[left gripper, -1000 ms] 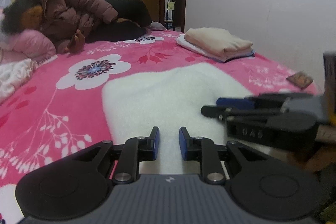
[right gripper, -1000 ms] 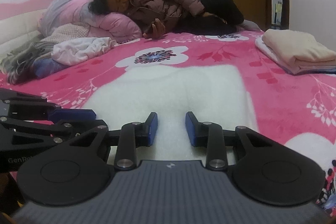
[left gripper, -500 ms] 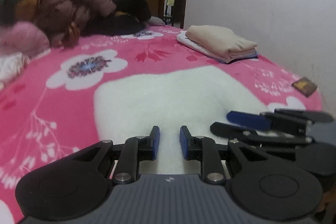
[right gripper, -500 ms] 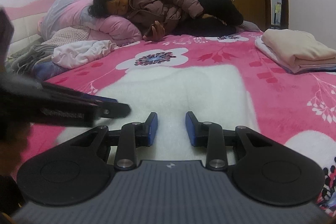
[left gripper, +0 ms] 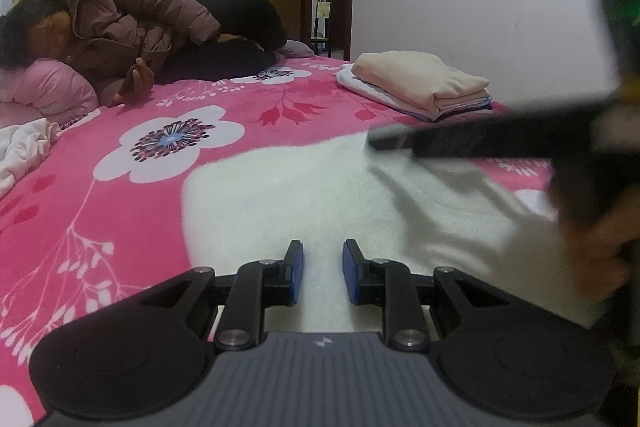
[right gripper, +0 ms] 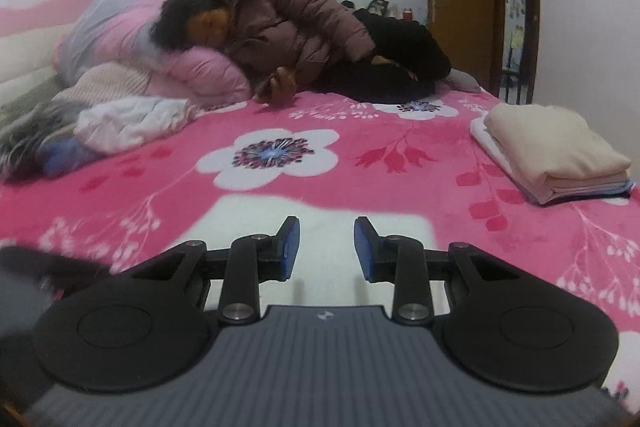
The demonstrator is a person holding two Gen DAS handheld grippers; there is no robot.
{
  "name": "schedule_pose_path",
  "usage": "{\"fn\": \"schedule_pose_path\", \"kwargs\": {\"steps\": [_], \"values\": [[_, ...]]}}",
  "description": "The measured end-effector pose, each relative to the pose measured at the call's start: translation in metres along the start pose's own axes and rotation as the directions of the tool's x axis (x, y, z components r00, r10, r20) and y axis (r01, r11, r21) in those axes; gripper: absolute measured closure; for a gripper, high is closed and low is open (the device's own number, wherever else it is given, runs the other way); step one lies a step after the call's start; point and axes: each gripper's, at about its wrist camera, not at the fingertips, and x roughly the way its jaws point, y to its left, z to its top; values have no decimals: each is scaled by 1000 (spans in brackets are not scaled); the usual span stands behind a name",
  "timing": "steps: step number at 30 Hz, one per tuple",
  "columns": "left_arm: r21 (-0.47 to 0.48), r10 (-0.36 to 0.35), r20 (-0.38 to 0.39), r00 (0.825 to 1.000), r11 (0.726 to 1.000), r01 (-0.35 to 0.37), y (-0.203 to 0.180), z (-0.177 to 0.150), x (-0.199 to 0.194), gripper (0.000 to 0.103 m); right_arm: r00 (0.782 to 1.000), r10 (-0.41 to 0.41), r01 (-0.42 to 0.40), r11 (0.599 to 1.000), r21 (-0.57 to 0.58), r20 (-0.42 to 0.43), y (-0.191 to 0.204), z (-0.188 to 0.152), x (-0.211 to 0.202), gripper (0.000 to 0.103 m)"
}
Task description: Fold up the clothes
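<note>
A white fluffy garment (left gripper: 304, 187) lies spread flat on the pink flowered blanket (left gripper: 100, 195). My left gripper (left gripper: 322, 271) hovers low over the garment's near edge, its blue pads a small gap apart with nothing pinched between them. My right gripper (right gripper: 326, 247) stands open above the same white garment (right gripper: 248, 215), nothing between its fingers. In the left wrist view the right gripper (left gripper: 384, 141) shows as a blurred dark bar raised above the garment's right side, a hand behind it. The left gripper (right gripper: 52, 267) is a dark blur at the lower left of the right wrist view.
A stack of folded clothes (right gripper: 552, 155), beige on top, sits on the bed's right side (left gripper: 420, 83). A person in a brown padded coat (right gripper: 280, 27) lies across the far end. Loose clothes (right gripper: 120, 119) and pink bedding are heaped at the far left. A wall runs along the right.
The right gripper has risen and swung forward over the garment, now blurred in the left wrist view. The left gripper has kept low at the garment's near edge. Both jaws kept their gaps.
</note>
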Motion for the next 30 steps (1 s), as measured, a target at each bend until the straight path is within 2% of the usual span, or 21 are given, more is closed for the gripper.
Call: {"fn": "schedule_pose_path", "kwargs": {"steps": [2, 3, 6, 8, 11, 13, 17, 19, 22, 28, 30], "values": [[3, 0, 3, 1000, 1000, 0, -1, -1, 1, 81, 996, 4, -2, 1000, 24, -88, -9, -15, 31, 73], [11, -1, 8, 1000, 1000, 1, -1, -1, 0, 81, 997, 10, -9, 1000, 24, -72, -11, -24, 38, 73], [29, -5, 20, 1000, 1000, 5, 0, -2, -4, 80, 997, -2, 4, 1000, 28, -75, -9, -21, 36, 73], [7, -21, 14, 1000, 1000, 21, 4, 4, -8, 79, 998, -7, 8, 1000, 16, -62, -7, -24, 35, 72], [-5, -17, 60, 998, 1000, 17, 9, 18, -16, 79, 999, -3, 4, 1000, 21, -51, -8, -26, 35, 72], [-3, -5, 62, 998, 1000, 5, 9, 31, -10, 77, 999, 2, -1, 1000, 29, -47, -9, -26, 36, 72], [-57, 33, -95, 995, 998, -39, 11, 42, 38, 75, 999, 9, -8, 999, 42, -38, -11, -27, 35, 72], [-43, 61, -73, 995, 997, -65, 8, 38, 44, 77, 999, 11, -10, 999, 47, -36, -12, -28, 34, 73], [-33, 90, -80, 993, 995, -93, 3, 38, 44, 76, 999, 25, -23, 998, 65, -36, -15, -28, 34, 73], [-59, 95, -88, 992, 993, -100, 4, 38, 42, 76, 996, 51, -44, 994, 100, -67, -20, -11, 30, 73], [-67, 98, -92, 991, 992, -104, 3, 38, 41, 76, 999, 46, -43, 993, 108, -26, -21, -1, 21, 72]]}}
